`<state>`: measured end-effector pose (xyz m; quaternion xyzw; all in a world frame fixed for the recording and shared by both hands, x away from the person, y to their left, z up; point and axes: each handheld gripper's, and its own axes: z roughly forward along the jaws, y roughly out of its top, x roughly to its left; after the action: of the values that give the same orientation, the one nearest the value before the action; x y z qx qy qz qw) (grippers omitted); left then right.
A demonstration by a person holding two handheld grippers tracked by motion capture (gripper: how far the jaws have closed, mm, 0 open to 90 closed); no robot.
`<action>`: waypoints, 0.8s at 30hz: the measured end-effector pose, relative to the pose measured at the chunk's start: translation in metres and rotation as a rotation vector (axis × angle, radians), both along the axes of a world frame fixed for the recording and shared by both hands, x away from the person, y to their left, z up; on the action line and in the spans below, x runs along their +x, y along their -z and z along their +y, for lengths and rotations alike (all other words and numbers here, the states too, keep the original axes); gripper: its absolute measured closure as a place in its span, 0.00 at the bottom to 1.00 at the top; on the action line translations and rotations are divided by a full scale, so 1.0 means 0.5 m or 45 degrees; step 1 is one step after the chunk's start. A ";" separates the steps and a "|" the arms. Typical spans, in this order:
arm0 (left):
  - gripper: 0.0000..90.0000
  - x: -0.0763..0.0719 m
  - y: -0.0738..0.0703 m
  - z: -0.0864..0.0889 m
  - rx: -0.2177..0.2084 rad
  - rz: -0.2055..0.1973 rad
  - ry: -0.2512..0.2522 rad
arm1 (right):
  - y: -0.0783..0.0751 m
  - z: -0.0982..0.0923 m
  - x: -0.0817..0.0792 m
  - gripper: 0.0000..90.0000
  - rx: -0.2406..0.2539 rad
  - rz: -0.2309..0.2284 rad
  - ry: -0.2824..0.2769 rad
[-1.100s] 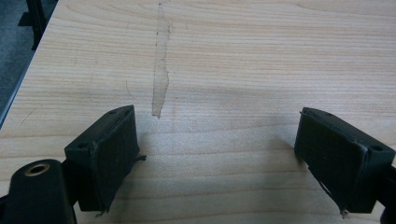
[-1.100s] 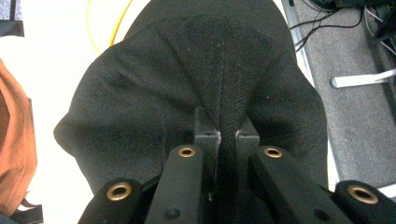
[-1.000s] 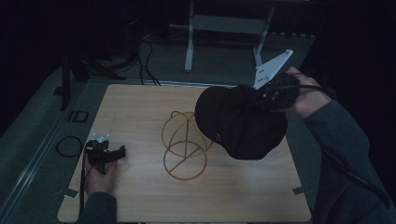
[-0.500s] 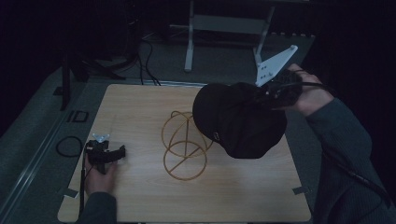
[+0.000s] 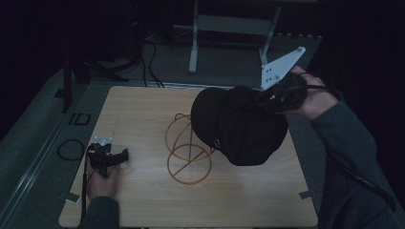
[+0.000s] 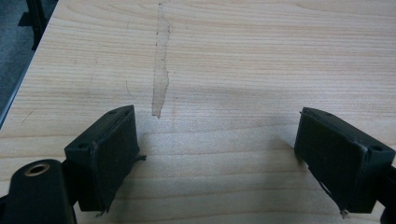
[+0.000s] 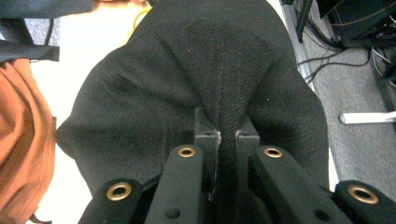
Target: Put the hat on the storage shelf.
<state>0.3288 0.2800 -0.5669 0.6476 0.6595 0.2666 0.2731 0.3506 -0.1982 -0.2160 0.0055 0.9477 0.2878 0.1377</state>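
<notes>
A black cap hangs in the air over the right half of a pale wooden worktop, pinched by a fold of its cloth in the right tongs, which a person's right hand holds up near the far right edge. In the right gripper view the two black jaws stand pressed together on a ridge of the cap's fabric, so the grip looks firm. Just left of and partly behind the cap stands a yellow wire stand, its round base flat on the worktop and its upper loops bare; the cap is beside those loops, whether touching them cannot be told. The left tongs rest low at the near left of the worktop in the left hand, jaws well apart with nothing between them, the left gripper view showing bare wood grain and a pale streak ahead. By the look of it, the lift is done and the cap has been brought to the stand; setting it down over the loops and letting go remain.
</notes>
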 end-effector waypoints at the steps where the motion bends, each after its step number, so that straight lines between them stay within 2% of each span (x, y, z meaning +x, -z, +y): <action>1: 0.15 0.000 0.000 0.000 0.000 0.000 0.000 | 0.000 0.000 0.000 0.95 0.000 0.000 0.000; 7: 0.15 0.000 0.000 0.000 0.000 0.000 0.000 | 0.005 0.017 0.004 0.95 0.023 0.010 -0.018; 12: 0.15 0.000 0.000 0.000 0.000 0.000 0.000 | 0.009 0.048 0.009 0.95 0.031 0.017 -0.039; 24: 0.15 0.000 0.000 0.000 0.000 0.000 0.000 | 0.010 0.109 0.018 0.95 0.023 0.032 -0.070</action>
<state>0.3288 0.2800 -0.5669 0.6476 0.6595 0.2666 0.2732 0.3597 -0.1435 -0.2209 -0.0158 0.9465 0.3001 0.1178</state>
